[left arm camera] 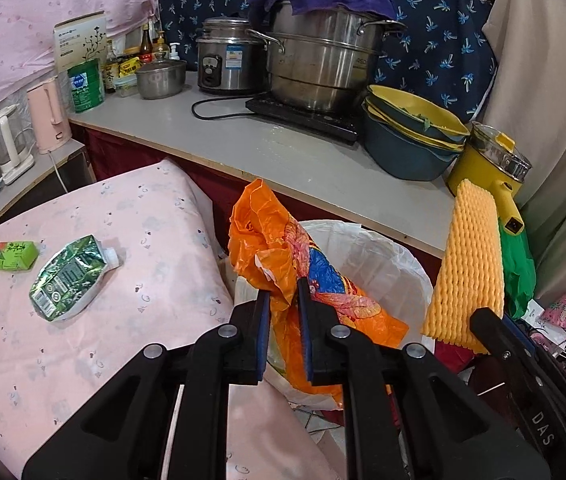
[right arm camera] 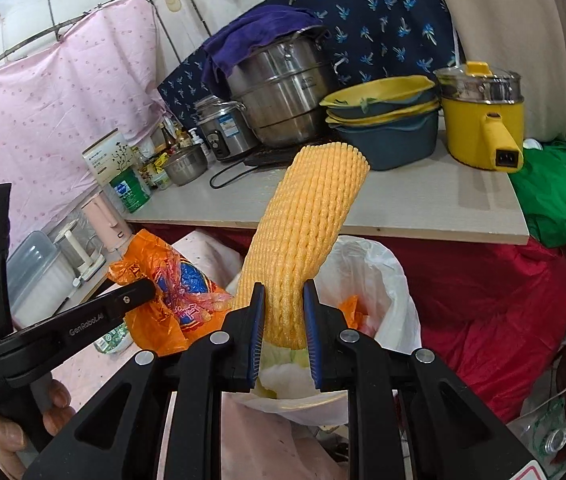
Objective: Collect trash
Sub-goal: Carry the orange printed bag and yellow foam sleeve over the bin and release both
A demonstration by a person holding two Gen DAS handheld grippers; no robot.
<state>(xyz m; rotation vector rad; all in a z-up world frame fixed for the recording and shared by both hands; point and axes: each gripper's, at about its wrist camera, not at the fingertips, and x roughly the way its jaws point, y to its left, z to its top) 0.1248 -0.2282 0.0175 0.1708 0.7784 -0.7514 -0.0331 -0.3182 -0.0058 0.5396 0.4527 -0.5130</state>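
Beside the cluttered counter (left arm camera: 211,140), over the lined bin (left arm camera: 399,256), we note the left gripper (left arm camera: 284,300) pinching an orange bag (left arm camera: 267,232) and the right gripper (right arm camera: 283,300) pinching a foam sleeve (right arm camera: 307,224), apparently ready for dropping.

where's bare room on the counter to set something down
The front strip of the grey counter is free, from the green can to the stacked bowls, in front of the induction plate and its cord. The back edge is crowded with pots and bottles.

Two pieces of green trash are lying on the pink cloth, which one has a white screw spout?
The crumpled green pouch, the bigger one lying nearer the bin. The small green carton beside it is boxy and shows no spout.
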